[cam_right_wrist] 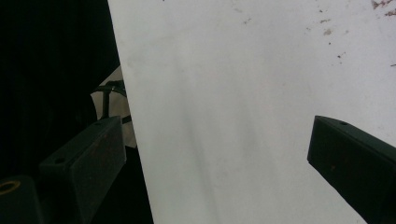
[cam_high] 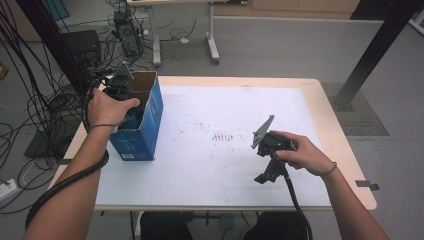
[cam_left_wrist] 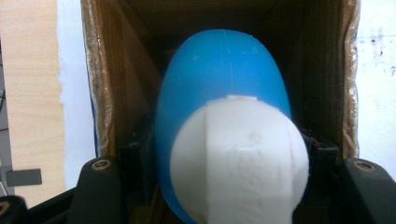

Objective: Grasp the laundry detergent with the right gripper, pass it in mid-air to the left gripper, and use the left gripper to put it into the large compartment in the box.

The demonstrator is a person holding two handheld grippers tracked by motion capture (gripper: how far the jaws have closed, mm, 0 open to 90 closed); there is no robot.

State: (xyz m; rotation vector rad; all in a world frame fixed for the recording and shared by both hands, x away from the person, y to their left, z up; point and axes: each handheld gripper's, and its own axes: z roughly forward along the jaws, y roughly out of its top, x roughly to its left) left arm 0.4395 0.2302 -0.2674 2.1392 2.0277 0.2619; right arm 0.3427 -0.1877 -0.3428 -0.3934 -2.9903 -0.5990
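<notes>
Egg-shaped blue-and-white toy [cam_left_wrist: 224, 135] | white end toward me | clamped in my left gripper [cam_left_wrist: 224, 186] | inside blue carton [cam_high: 142, 125], table's left.

A big white sheet [cam_high: 220, 135] covers the top of the wooden table [cam_high: 340, 150]. It has small dark spots near its middle. Far behind the table, desk legs [cam_high: 212, 47] stand on the grey floor. At the far left, many black cables [cam_high: 45, 100] lie by a computer box [cam_high: 127, 35].
</notes>
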